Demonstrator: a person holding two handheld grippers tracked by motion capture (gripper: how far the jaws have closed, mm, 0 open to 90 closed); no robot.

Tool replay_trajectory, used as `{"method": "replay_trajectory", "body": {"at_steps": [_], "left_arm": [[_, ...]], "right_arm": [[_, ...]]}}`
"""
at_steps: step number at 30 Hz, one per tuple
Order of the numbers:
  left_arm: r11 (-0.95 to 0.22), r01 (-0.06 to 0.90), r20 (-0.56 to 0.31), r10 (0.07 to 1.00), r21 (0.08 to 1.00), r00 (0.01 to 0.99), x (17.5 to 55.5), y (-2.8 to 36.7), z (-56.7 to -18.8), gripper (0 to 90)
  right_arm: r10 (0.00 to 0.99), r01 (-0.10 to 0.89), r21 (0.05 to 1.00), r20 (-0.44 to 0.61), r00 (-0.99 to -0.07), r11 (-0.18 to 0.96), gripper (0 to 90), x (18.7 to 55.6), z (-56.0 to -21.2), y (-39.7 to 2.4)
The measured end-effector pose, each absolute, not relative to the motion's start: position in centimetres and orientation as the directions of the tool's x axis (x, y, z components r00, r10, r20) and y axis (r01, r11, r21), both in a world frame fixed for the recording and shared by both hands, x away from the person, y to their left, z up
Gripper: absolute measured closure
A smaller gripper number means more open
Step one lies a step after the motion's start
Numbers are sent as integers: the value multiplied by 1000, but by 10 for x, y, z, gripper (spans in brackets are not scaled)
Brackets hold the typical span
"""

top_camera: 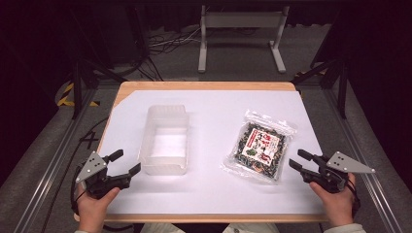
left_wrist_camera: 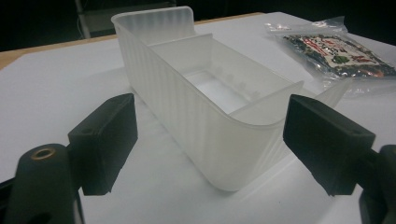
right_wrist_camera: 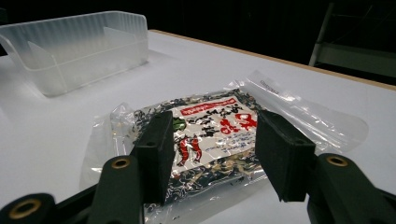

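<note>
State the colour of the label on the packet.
White label with red and black print, clearest in the right gripper view.

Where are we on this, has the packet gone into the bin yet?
Nothing looks done yet. The snack packet lies flat on the white sheet, apart from the clear bin, which holds nothing. In hand: the right claw is open just short of the packet, and the left claw is open beside the bin's near end, touching nothing. If the packet is meant for the bin, gripping, lifting and placing it all remain.
</note>
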State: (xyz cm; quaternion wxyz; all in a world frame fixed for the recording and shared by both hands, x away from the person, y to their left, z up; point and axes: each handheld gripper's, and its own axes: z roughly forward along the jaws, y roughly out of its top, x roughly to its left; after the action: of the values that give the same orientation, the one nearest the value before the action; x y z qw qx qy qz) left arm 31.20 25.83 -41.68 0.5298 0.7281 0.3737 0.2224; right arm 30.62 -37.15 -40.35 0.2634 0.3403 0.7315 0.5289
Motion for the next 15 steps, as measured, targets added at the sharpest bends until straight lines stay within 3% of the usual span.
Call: {"method": "replay_trajectory", "body": {"at_steps": [15], "left_arm": [[-164, 310, -76, 769, 936, 635, 312, 256, -419, 189]], "right_arm": [[764, 257, 934, -27, -645, 250, 428, 353, -377, -355]]}}
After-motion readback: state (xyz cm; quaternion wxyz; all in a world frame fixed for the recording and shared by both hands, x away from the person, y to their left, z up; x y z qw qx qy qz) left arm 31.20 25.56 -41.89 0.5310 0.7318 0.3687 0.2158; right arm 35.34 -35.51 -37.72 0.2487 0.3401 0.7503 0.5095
